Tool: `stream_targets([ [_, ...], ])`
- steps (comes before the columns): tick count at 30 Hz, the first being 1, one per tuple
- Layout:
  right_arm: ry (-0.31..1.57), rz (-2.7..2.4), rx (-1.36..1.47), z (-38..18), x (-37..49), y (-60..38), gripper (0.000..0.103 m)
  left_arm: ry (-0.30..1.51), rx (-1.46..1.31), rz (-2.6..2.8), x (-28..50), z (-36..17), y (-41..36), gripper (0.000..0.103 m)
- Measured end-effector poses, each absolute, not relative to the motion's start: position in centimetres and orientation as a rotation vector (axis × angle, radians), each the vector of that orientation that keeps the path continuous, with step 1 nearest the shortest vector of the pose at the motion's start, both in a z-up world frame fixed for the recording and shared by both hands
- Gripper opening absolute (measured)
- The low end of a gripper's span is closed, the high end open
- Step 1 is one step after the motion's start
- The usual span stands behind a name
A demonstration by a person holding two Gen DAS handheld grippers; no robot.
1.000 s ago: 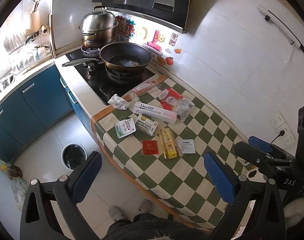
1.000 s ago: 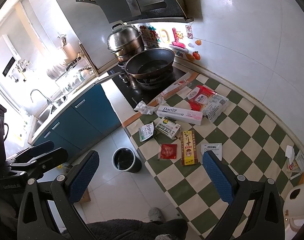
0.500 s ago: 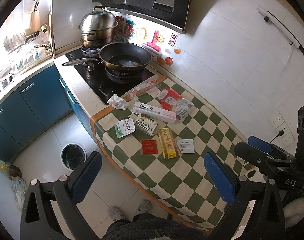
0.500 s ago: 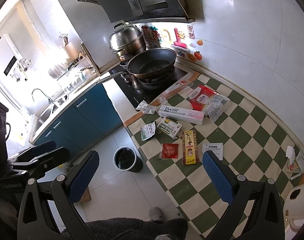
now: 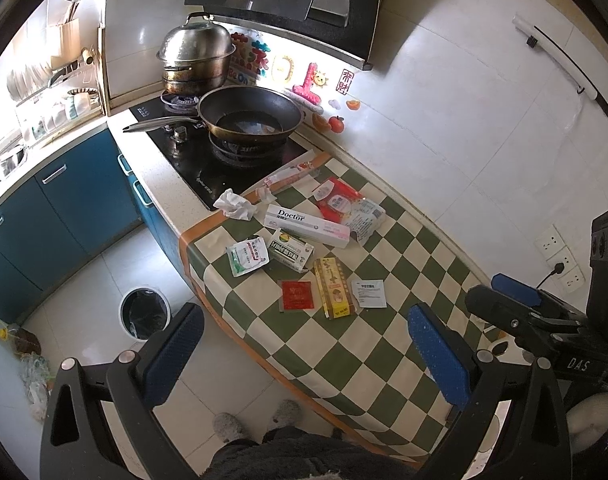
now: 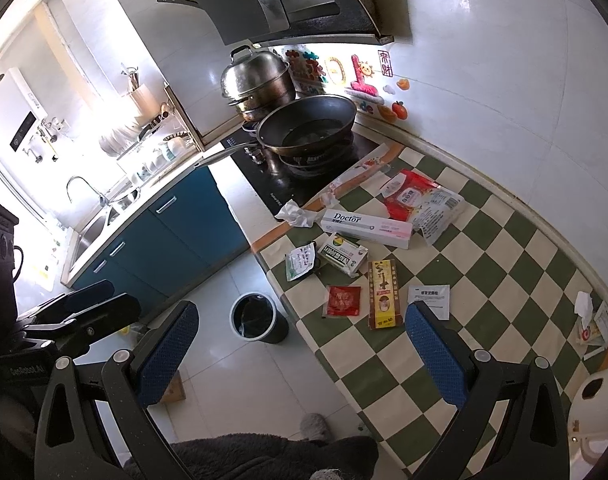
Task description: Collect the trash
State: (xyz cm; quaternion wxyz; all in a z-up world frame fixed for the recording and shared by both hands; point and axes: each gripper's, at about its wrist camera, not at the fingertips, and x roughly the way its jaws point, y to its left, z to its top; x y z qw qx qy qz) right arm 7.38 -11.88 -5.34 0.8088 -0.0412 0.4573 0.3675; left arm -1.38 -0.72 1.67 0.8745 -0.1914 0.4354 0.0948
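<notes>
Several pieces of trash lie on the green-checked cloth (image 5: 368, 344): a white "Doctor" box (image 5: 307, 221), a crumpled tissue (image 5: 235, 205), a green-white sachet (image 5: 247, 257), a small medicine box (image 5: 291, 250), a red sachet (image 5: 296, 295), a yellow box (image 5: 333, 293), a white sachet (image 5: 368, 293) and red-white wrappers (image 5: 346, 205). A black-lined bin (image 5: 144, 313) stands on the floor beside the counter; it also shows in the right wrist view (image 6: 254, 314). My left gripper (image 5: 304, 354) and right gripper (image 6: 299, 354) are both open, empty, held high above the counter edge.
A wok (image 5: 251, 113) and a steel steamer pot (image 5: 195, 58) sit on the hob beyond the cloth. Blue cabinets (image 5: 59, 200) line the left. More paper scraps (image 6: 596, 320) lie at the counter's right end. A wall socket with a plug (image 5: 560, 268) is at right.
Both grippers have drifted slightly; the counter items sit a little differently in each view. Nothing was taken hold of or moved.
</notes>
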Motion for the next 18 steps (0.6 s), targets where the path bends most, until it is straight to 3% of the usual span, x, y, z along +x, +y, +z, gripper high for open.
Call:
stream_targets([
  [18, 0.978, 0.789, -0.084, -5.31, 7.38, -11.84, 0.103, 0.905, -0.405, 0.195, -1.2, 1.96, -1.01, 0.103],
])
